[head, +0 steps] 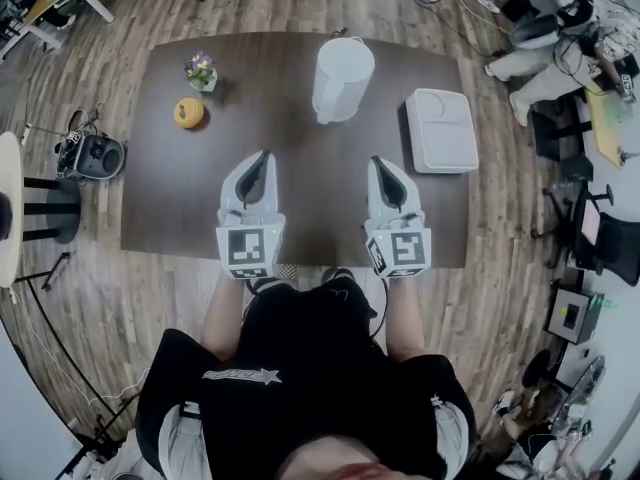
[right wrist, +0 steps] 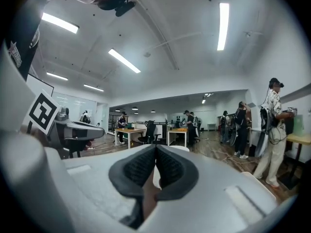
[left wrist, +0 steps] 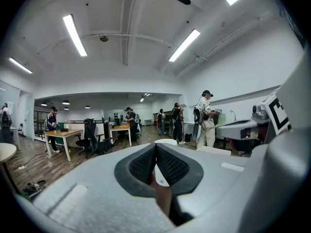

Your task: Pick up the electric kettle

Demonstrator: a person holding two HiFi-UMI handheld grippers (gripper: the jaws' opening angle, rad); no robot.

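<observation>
The electric kettle (head: 341,78) stands upright on the far middle of the dark brown desk (head: 300,183). It is white, and nothing touches it.

Both claws hang over the near part of the desk, on the person's side of the kettle and well apart from it. The left claw (head: 262,156) is nearer than the kettle and to its left. The right claw (head: 378,161) is nearer than the kettle and a little to its right. They lie side by side with bare desk between them, each pointing roughly level toward the far edge.

In the left gripper view the two dark ribbed pads meet at their tips, pressed together with nothing pinched. A white shape, likely the kettle, shows past them. The right gripper view shows the same: pads pressed together at the tips and empty.

To the right of the kettle a flat white box (head: 440,130) lies on the desk, apart from it. To the kettle's left are a small pot of flowers (head: 201,71) and, just nearer than that, an orange round thing (head: 188,113).
</observation>
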